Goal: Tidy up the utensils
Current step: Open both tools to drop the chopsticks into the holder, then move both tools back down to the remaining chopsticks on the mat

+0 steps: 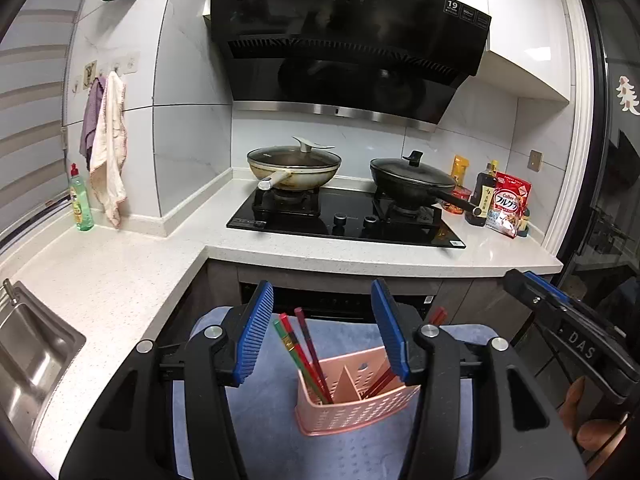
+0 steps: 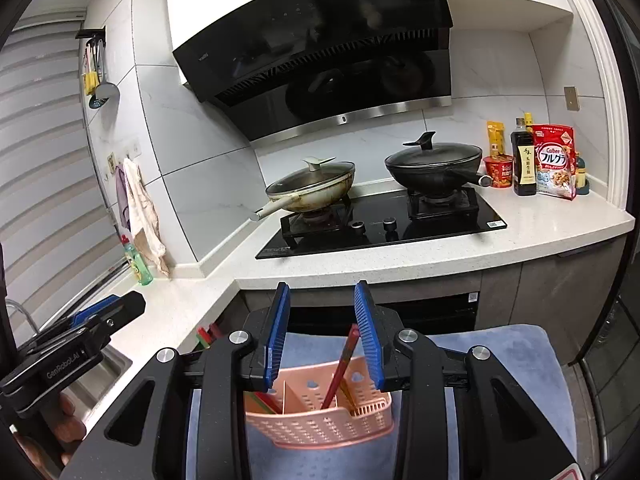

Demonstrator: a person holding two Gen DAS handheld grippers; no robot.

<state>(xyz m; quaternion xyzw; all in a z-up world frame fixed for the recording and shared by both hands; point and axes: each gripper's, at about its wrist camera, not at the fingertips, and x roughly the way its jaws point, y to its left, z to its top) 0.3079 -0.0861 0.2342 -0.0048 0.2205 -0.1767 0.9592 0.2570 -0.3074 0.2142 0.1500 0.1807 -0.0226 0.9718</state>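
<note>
Pink basket [image 1: 352, 396] on blue mat [image 1: 260, 412] — chopsticks [image 1: 304, 350] already stand in its left and right compartments. Left tool [image 1: 322, 330] and right tool [image 2: 322, 336] gape, empty. Task looks nearly done.

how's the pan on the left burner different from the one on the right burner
The left pan is cream and stained; the right pan is black. The left pan's lid is clear glass with a pale knob; the right pan's has a black knob. Their handles point opposite ways. Both sit lidded on the stove.
</note>
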